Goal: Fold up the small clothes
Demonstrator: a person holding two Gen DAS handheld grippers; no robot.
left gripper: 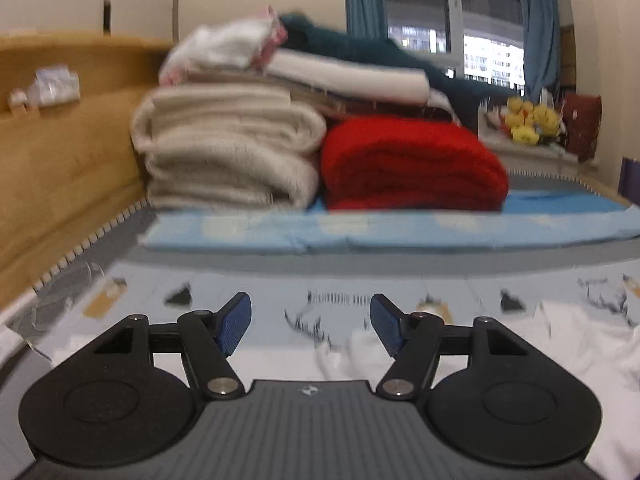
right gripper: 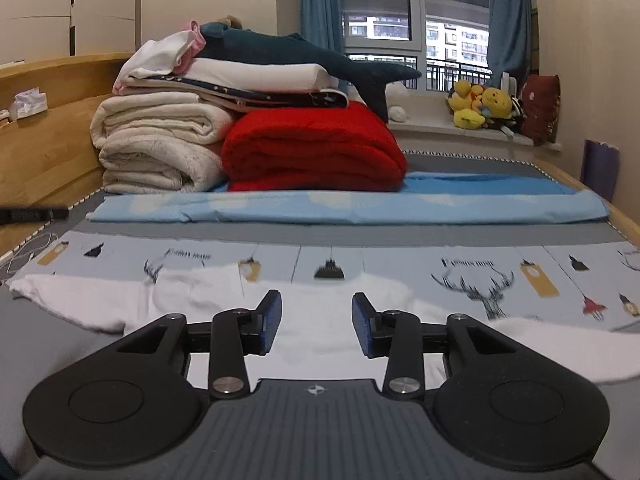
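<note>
A white garment [right gripper: 320, 320] lies spread flat on the printed light-blue sheet [right gripper: 460, 264] of the bed, one sleeve reaching left. My right gripper [right gripper: 317, 312] hovers above its middle, open, with nothing between the blue pads. In the blurred left wrist view the same white garment [left gripper: 560, 336] shows at the lower right. My left gripper [left gripper: 311, 316] is above the sheet to the garment's left, open wide and empty.
At the back stand a folded cream blanket [right gripper: 156, 148], a red blanket [right gripper: 316, 152] and more bedding with a dark plush shark [right gripper: 304, 56]. A wooden headboard [right gripper: 44, 148] runs along the left. A folded blue sheet [right gripper: 340, 208] crosses the bed. Plush toys [right gripper: 480, 108] sit on the windowsill.
</note>
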